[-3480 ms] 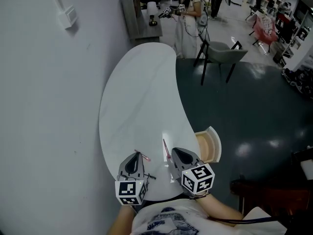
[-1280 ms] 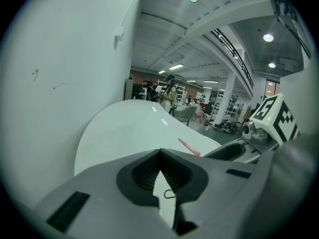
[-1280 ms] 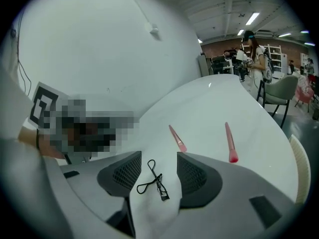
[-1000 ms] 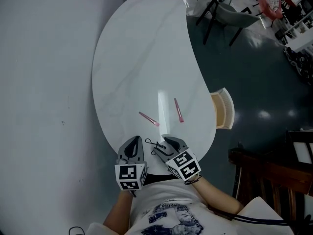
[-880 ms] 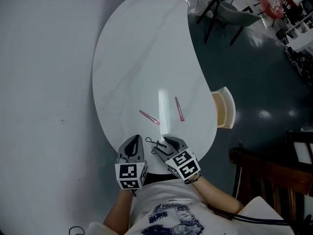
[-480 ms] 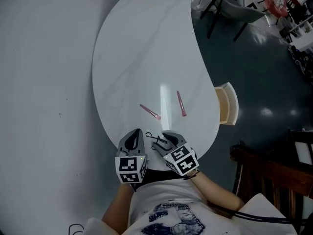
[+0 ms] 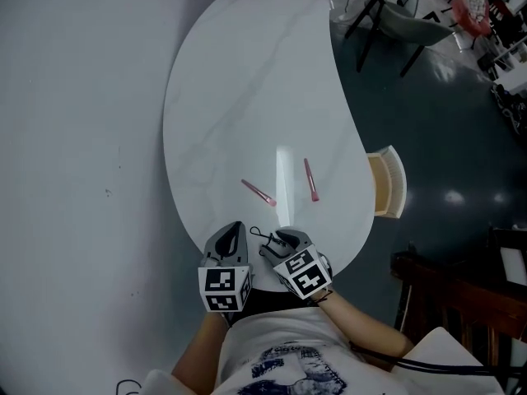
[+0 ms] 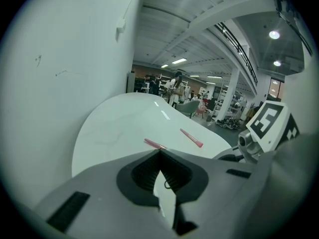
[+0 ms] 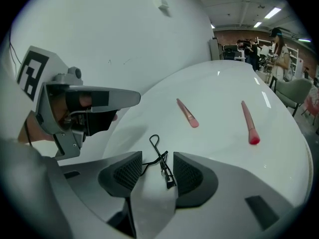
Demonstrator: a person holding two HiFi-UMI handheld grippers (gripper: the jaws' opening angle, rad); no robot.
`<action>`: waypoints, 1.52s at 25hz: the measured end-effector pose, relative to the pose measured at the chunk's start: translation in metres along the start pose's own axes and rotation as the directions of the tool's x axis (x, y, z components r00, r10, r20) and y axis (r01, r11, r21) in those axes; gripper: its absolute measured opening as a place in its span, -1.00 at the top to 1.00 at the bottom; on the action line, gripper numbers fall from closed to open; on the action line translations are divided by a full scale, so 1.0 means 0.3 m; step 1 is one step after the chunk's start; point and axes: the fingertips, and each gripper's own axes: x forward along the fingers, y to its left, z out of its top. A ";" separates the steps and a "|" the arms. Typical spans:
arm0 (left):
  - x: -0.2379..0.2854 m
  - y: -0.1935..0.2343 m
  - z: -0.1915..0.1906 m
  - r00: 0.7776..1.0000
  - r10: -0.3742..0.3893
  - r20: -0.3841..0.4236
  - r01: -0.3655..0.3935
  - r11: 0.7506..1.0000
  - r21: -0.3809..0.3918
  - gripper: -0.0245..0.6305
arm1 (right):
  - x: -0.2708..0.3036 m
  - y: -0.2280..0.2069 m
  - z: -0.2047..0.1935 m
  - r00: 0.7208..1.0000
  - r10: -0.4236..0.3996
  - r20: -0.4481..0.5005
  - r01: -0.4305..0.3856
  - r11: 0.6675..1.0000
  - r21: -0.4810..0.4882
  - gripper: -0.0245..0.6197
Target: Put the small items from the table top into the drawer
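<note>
A black eyelash curler (image 7: pixel 261 237) (image 9: pixel 158 162) lies on the white table (image 7: pixel 247 97) near its front edge. My right gripper (image 7: pixel 275 240) (image 9: pixel 157 167) is open, low over the table, with the curler lying between its two pads. My left gripper (image 7: pixel 234 229) (image 8: pixel 159 152) sits just left of it, shut on nothing. Two pink stick-like items lie farther out: one on the left (image 7: pixel 258 192) (image 9: pixel 187 113) (image 8: pixel 155 144) and one on the right (image 7: pixel 310 178) (image 9: pixel 248 122) (image 8: pixel 192 138). The open wooden drawer (image 7: pixel 387 183) juts out at the table's right edge.
A grey wall (image 7: pixel 74 138) runs along the table's left side. Dark floor lies to the right, with a chair (image 7: pixel 395 15) at the far end and a dark wooden chair (image 7: pixel 461 295) near my right. People stand far off in the room (image 9: pixel 276 44).
My right gripper has turned slightly left and edged in around the eyelash curler. The left gripper and the pink items have stayed where they were.
</note>
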 end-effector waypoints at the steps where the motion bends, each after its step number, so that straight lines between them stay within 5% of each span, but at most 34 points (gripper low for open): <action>1: -0.001 0.001 0.000 1.000 0.001 0.000 -0.001 1.000 0.000 0.86 | 0.003 0.001 -0.001 1.000 -0.001 -0.005 0.001 1.000 -0.003 0.28; 18: -0.014 0.060 0.041 1.000 0.028 0.007 -0.027 0.999 -0.018 0.86 | -0.012 -0.029 0.033 1.000 -0.017 -0.014 0.017 1.000 0.018 0.76; 27: 0.010 0.045 0.059 0.999 0.027 0.027 -0.026 0.999 -0.041 0.86 | -0.057 -0.069 0.052 0.998 -0.035 0.045 0.030 0.994 0.105 0.77; 38: 0.029 -0.024 0.167 0.997 -0.023 0.071 0.021 1.000 0.019 0.86 | -0.230 -0.179 0.127 0.984 -0.124 0.130 0.104 0.984 0.147 0.77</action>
